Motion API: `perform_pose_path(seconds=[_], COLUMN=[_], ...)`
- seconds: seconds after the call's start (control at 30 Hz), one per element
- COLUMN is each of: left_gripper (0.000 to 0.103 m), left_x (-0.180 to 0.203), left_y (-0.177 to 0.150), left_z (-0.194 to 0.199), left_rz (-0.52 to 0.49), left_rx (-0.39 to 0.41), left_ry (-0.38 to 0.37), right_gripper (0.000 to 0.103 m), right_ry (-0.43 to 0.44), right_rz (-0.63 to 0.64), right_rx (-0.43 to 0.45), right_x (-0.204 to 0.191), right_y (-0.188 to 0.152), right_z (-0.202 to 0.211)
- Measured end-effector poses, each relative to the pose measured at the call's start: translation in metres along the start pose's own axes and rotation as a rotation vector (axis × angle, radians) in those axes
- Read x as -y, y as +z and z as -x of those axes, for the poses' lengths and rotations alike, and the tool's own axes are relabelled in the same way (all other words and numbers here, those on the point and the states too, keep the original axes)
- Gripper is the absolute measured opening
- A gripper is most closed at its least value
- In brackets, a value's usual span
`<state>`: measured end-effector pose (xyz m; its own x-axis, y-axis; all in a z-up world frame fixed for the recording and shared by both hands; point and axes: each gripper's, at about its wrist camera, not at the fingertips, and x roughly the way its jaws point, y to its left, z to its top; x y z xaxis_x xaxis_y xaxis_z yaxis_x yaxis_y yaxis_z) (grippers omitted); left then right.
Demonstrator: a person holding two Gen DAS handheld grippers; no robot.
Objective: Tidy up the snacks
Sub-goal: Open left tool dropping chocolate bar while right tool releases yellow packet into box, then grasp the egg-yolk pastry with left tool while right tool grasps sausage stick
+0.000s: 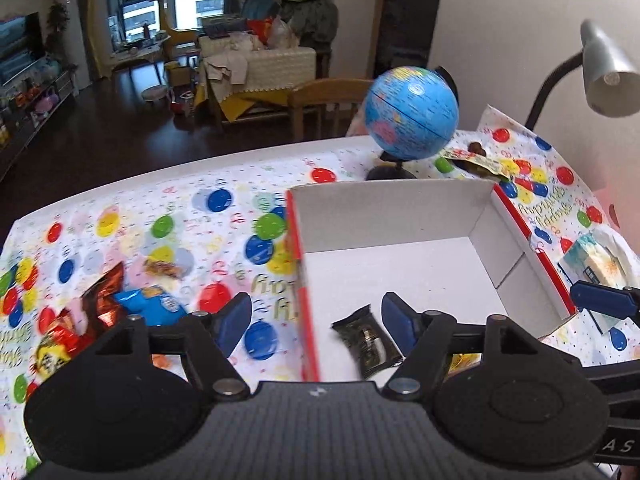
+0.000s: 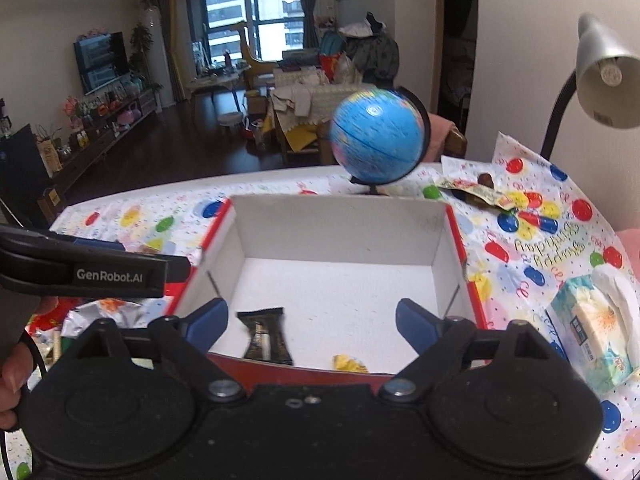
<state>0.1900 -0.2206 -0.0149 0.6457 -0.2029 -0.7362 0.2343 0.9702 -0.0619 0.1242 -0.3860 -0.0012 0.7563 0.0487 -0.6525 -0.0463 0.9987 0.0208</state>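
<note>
A white box with red outer sides (image 1: pixel 400 208) (image 2: pixel 340 224) stands on the balloon-print table. A black snack packet (image 1: pixel 368 340) (image 2: pixel 266 334) lies on its floor near the front, and a yellow wrapped snack (image 2: pixel 350 363) lies beside it. My left gripper (image 1: pixel 316 320) is open and empty over the box's left wall. My right gripper (image 2: pixel 312 322) is open and empty over the box's front edge. Left of the box lie a blue packet (image 1: pixel 154 304), a red-orange foil packet (image 1: pixel 98 304) and a small wrapped snack (image 1: pixel 164 268).
A blue globe (image 1: pixel 412 114) (image 2: pixel 378 134) stands behind the box. A grey desk lamp (image 1: pixel 604 68) (image 2: pixel 604 72) leans over the right side. A tissue pack (image 2: pixel 596 332) (image 1: pixel 600 264) lies right of the box. More wrappers (image 2: pixel 476 194) lie at the back right.
</note>
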Motion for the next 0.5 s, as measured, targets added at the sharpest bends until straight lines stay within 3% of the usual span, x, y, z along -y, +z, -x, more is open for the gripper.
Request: perform_pose_path(seconds=[0.27, 0.5], left_gripper=[0.083, 0.086], left_x=[-0.043, -0.080], left_y=[-0.017, -0.042], left_z=[0.040, 0.068], left_rz=[0.064, 0.116], left_rx=[0.033, 0.041], left_ry=[0.014, 0.032], right_gripper=[0.100, 0.103], right_ry=[0.036, 0.091], right_rz=[0.018, 0.027], right_rx=[0.037, 0.047], right_x=[-0.034, -0.070], right_y=[0.001, -0.004], right_z=[0.020, 0.027])
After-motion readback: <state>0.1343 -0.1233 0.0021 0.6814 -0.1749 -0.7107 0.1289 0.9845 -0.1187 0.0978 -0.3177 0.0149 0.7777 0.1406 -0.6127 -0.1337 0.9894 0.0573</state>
